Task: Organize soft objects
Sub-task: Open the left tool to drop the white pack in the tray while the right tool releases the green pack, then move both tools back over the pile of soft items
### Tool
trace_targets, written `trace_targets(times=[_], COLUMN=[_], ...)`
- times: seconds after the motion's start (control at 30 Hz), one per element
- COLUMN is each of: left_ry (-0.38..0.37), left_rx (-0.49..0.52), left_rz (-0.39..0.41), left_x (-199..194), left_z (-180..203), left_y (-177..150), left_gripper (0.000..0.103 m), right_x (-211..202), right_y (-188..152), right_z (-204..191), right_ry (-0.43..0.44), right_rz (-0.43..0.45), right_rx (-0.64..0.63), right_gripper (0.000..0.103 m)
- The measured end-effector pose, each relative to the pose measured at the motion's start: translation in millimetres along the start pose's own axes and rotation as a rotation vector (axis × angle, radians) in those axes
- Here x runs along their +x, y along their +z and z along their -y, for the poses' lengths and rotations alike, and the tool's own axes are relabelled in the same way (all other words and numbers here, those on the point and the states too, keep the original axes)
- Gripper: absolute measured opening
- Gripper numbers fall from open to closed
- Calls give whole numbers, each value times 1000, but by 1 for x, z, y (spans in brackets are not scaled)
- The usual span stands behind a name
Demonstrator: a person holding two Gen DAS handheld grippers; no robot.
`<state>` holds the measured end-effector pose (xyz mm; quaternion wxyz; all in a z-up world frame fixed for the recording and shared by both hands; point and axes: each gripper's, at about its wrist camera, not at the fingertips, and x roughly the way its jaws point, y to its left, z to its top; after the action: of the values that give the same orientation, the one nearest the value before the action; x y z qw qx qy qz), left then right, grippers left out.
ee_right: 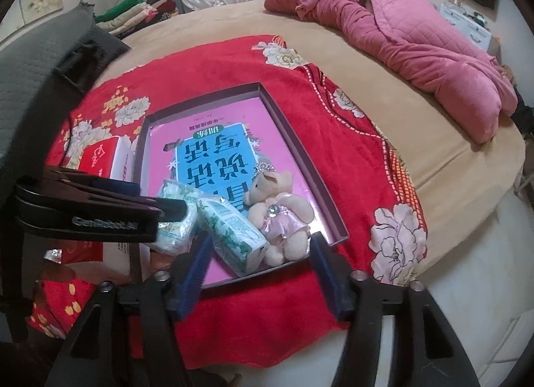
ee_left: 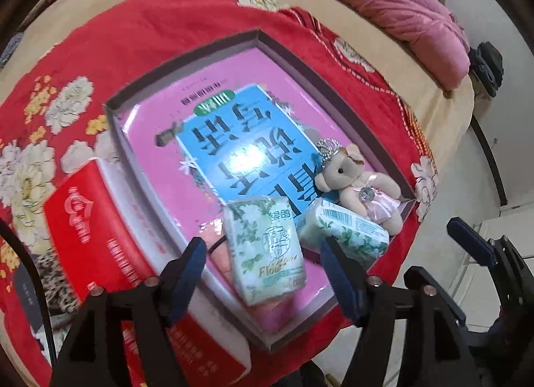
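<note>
My left gripper (ee_right: 133, 200) covers part of one tissue pack (ee_right: 173, 223), so I can't see all of it. The red box (ee_left: 100, 240) is blurry, and its small words are too fuzzy to read. The pink book (ee_left: 267, 93) hides mostly under the blue book (ee_left: 247, 150). The bed (ee_right: 417, 166) runs off the picture's edge.

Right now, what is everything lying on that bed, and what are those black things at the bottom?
Shallow cardboard box: one, purple-brown rim, on the red blanket.
Pink and blue book: one, flat inside the box.
Green-flowered tissue packs: two, white and green, near end of the box.
Small plush bear: one, beige, pink dress, crowned, near corner.
Red tissue carton: one, beside the box.
Red floral blanket: one, on the tan bed.
Pink quilt: one, far side.
Left tongs: black, blue pads, open.
Right tongs: same, open.
</note>
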<state>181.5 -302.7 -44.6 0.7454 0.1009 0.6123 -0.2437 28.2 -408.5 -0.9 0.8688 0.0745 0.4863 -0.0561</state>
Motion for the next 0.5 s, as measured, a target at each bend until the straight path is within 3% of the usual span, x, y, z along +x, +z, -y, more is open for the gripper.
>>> trace_targets(times=[0.2,0.37,0.5], left_ry=[7,125,164], left_rx=[-6,-4,-22], left_rz=[69,147,196], left_x=[-37,-70,-94], left_z=[-6,-15,-25], left_y=[-14,-35,-53], left_gripper=[82,82,82], right_x=[-16,-30,-39], right_y=[4,7,8], right_z=[-6,-20,-31], right_ry=[-16,-35,-25], right_rz=[38,69,93], right_rx=[-6,-31,-41], right_gripper=[73,74,74])
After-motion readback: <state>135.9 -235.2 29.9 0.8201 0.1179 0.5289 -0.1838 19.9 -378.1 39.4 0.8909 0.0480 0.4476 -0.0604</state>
